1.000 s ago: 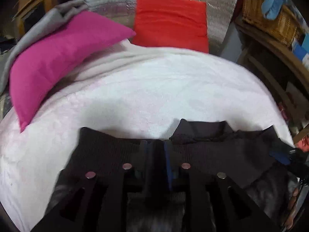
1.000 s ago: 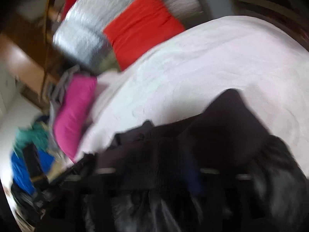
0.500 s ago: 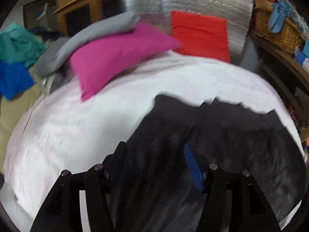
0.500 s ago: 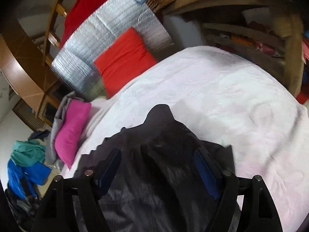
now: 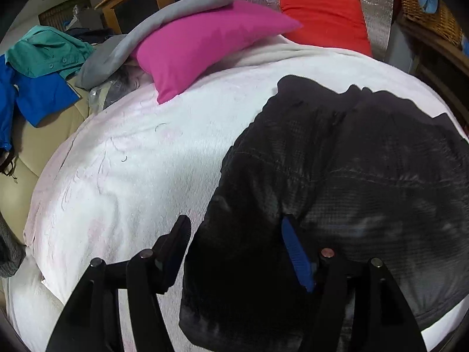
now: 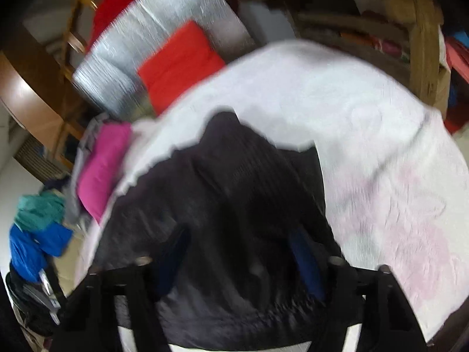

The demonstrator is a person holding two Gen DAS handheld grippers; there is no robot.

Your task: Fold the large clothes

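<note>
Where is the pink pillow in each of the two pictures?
Left wrist view: the pink pillow lies upper middle, at the far end of the white bedspread.
Right wrist view: the pink pillow is at the left, blurred, at the bedspread's edge.
Shared landmark: the red cushion against the silver panel.

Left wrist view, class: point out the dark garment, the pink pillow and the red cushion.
dark garment (image 5: 366,176), left wrist view, middle of its spread fabric.
pink pillow (image 5: 205,44), left wrist view, centre of its face.
red cushion (image 5: 325,17), left wrist view, centre of its front.
</note>
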